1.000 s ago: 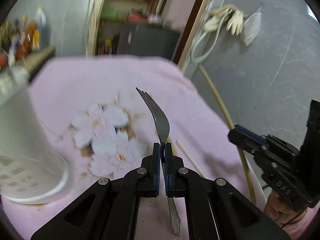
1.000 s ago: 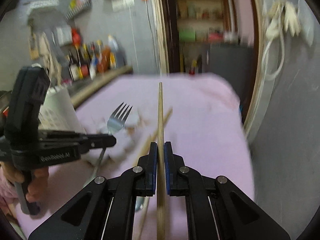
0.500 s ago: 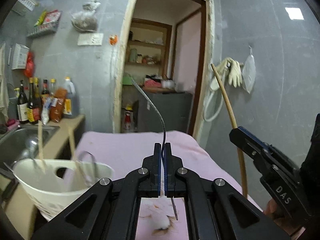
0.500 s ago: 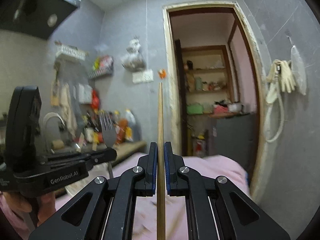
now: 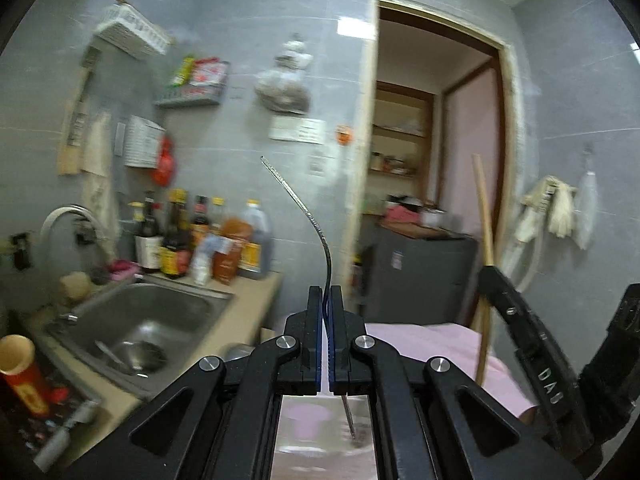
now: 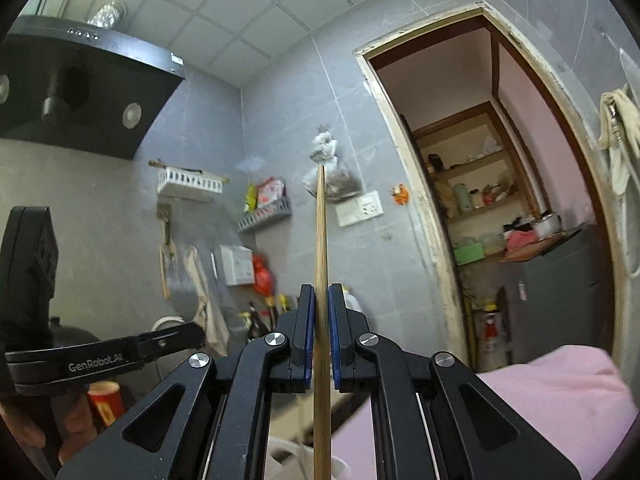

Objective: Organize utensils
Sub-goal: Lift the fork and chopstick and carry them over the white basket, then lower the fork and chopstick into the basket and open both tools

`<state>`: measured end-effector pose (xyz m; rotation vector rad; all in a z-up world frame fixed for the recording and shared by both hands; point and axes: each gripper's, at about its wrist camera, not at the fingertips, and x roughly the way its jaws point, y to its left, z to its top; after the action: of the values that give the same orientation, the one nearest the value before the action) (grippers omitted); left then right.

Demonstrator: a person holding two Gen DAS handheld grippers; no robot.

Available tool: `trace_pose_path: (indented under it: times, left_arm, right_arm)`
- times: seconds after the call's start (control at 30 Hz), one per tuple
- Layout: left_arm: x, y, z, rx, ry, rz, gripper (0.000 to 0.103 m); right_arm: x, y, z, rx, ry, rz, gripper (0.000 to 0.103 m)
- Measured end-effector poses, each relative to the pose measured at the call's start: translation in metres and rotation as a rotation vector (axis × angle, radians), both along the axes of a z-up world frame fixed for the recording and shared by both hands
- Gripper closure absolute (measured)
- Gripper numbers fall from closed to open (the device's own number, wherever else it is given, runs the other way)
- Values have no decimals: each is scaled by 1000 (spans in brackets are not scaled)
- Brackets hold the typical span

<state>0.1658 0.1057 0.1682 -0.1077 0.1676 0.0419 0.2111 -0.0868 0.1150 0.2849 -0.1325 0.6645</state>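
Observation:
My left gripper (image 5: pixel 325 296) is shut on a metal fork (image 5: pixel 316 224). The fork shows edge-on, curving up and to the left from the jaws, with its handle end below them. My right gripper (image 6: pixel 320 296) is shut on a wooden chopstick (image 6: pixel 320 240) that stands straight up out of the jaws. In the left wrist view the right gripper (image 5: pixel 490 280) is at the right, with the chopstick (image 5: pixel 482 220) rising from it. In the right wrist view the left gripper (image 6: pixel 188 338) reaches in from the left, held by a hand. The fork is not visible there.
A steel sink (image 5: pixel 140 332) with a faucet lies low on the left, bottles (image 5: pixel 200 240) behind it and a red tube (image 5: pixel 20 376) near its front. The pink-clothed table (image 6: pixel 540 400) is below right. A doorway and grey cabinet (image 5: pixel 420 272) lie ahead, a range hood (image 6: pixel 80 92) upper left.
Both grippers rose off the pink cloth and tilted upward, each keeping its utensil. The left view swung left to the sink, and the white holder dropped out of it.

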Motion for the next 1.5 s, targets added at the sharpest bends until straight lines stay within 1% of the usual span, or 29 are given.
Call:
trace_pose_path:
  times: [0.07, 0.13, 0.3, 0.47, 0.63, 0.77, 0.9, 1.13, 1.33, 1.5]
  left_arm:
    - [-1, 9, -2, 5, -5, 44, 103]
    - [3, 21, -4, -6, -9, 80, 103]
    - [12, 36, -24, -9, -10, 165, 103]
    - [22, 43, -43, -31, 13, 204, 103]
    - [29, 48, -62, -50, 33, 236, 103]
    - [31, 50, -72, -68, 53, 241, 103]
    - [32, 47, -80, -66, 65, 237, 103]
    - [36, 38, -90, -56, 95, 192, 103]
    - [39, 37, -97, -54, 124, 160, 103]
    - [41, 34, -102, -39, 142, 138, 102]
  right_arm:
    - [7, 7, 0, 22, 8, 11, 98]
    - [14, 13, -4, 43, 17, 10, 98]
    - [24, 24, -15, 55, 15, -30, 98]
    - [25, 33, -30, 30, 0, -80, 98]
    - [28, 41, -36, 8, -9, -119, 98]
    - [30, 45, -45, -21, 4, -138, 98]
    - [29, 48, -53, -54, 25, -140, 98]
    - [23, 51, -61, -152, 60, -138, 98]
    - [20, 49, -68, -210, 109, -112, 98]
    - [20, 46, -71, -233, 164, -87, 98]
